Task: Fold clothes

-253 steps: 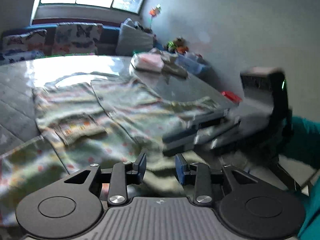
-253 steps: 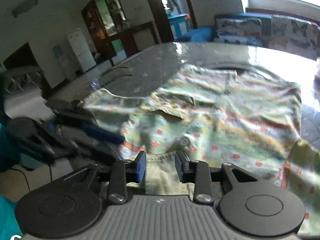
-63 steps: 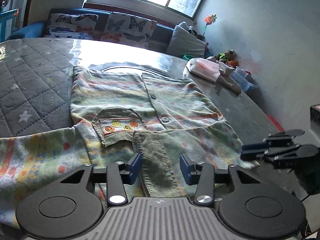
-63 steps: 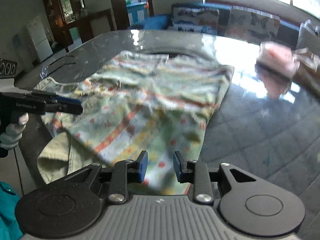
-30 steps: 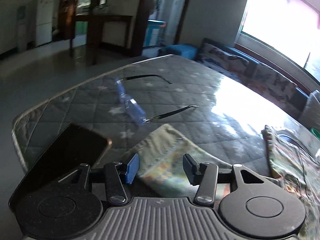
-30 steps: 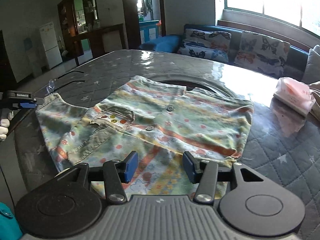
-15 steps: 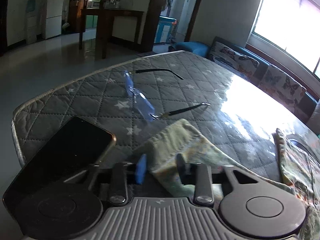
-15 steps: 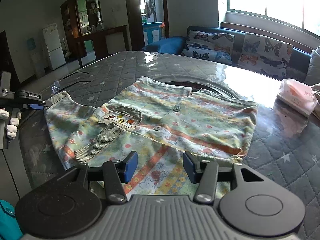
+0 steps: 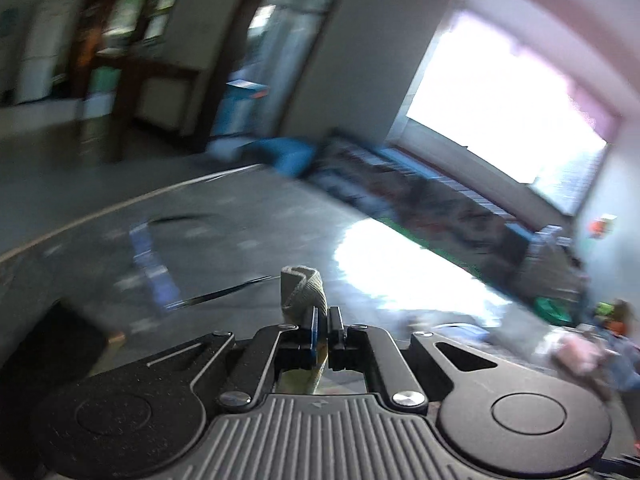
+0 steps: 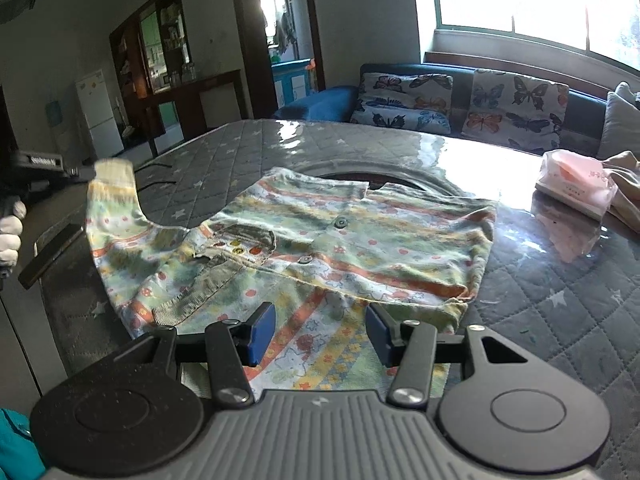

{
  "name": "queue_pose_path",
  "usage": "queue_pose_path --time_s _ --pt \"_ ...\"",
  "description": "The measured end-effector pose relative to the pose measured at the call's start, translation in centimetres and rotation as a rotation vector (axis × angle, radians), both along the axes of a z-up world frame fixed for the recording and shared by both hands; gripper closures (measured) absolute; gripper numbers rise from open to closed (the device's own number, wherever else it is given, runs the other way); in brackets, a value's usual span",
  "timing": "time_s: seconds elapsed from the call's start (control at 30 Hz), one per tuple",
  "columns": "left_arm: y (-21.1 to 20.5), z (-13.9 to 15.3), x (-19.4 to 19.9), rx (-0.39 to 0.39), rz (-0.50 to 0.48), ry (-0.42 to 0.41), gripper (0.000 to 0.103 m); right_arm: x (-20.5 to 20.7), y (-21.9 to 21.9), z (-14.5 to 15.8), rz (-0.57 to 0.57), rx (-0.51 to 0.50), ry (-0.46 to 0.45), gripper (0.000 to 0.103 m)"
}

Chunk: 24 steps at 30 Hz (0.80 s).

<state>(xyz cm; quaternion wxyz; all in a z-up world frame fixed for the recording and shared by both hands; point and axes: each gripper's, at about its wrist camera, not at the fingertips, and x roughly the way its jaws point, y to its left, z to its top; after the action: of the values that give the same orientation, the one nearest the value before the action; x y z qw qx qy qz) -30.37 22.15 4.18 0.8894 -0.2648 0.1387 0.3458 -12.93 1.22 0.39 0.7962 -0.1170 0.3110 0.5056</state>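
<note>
Pinching the ribbed sleeve cuff (image 9: pixel 301 290) of the patterned shirt, the left gripper (image 9: pixel 323 330) had its jaws clamped nearly together on the fabric; left wrist view was badly blurred, quilted table (image 9: pixel 248 232) below. Right wrist view: right gripper (image 10: pixel 320 334) jaws stood half apart, nothing between the pads, hovering over the shirt (image 10: pixel 320 248) spread flat on the table (image 10: pixel 560 320). Its sleeve (image 10: pixel 114 200) was lifted at left, beside a gloved hand (image 10: pixel 10 236). A pink packet (image 10: pixel 576 188) lay well apart.

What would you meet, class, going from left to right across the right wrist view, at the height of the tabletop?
Gloved hand → phone → lifted sleeve → shirt pocket → shirt button → pink packet
</note>
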Motion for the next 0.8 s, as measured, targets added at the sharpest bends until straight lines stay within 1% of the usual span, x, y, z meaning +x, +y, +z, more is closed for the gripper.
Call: queue_pose_path --time_s 0.17,0.23,0.33,0.4,0.5,0.53,0.6,0.67,0.8 --pt "-5.0 3.3 4.4 0.047 -0.260 -0.090 0.099 0.0 -1.2 0.3 -0.025 0.031 -0.001 0.052" --pt "-7.1 3.8 6.3 0.053 -0.372 -0.117 0.099 0.0 -1.7 0.3 -0.040 0.044 0.001 0.052" --pt "-10.1 3.6 8.8 0.045 -0.531 -0.136 0.101 0.1 -2.5 0.3 -0.063 0.052 0.002 0.052" --pt "-12.0 2.8 10.6 0.028 -0.634 -0.114 0.100 0.2 -3.0 0.4 -0.077 0.056 0.004 0.052" --pt "-14.1 1.6 12.3 0.029 -0.734 -0.037 0.100 0.5 -3.7 0.5 -0.103 0.065 0.009 0.052" --pt "-14.3 1.1 12.4 0.032 -0.745 -0.013 0.099 0.5 -3.9 0.5 -0.111 0.067 0.011 0.052" --pt "-13.6 0.3 11.8 0.047 -0.726 0.025 0.098 0.6 -4.0 0.7 -0.108 0.070 0.017 0.052" --pt "-12.2 -0.2 10.8 0.065 -0.683 0.063 0.097 0.6 -3.8 0.7 -0.096 0.071 0.026 0.053" --pt "-9.9 -1.6 8.5 0.093 -0.590 0.152 0.090 0.8 -1.5 0.2 -0.031 0.066 0.073 0.054"
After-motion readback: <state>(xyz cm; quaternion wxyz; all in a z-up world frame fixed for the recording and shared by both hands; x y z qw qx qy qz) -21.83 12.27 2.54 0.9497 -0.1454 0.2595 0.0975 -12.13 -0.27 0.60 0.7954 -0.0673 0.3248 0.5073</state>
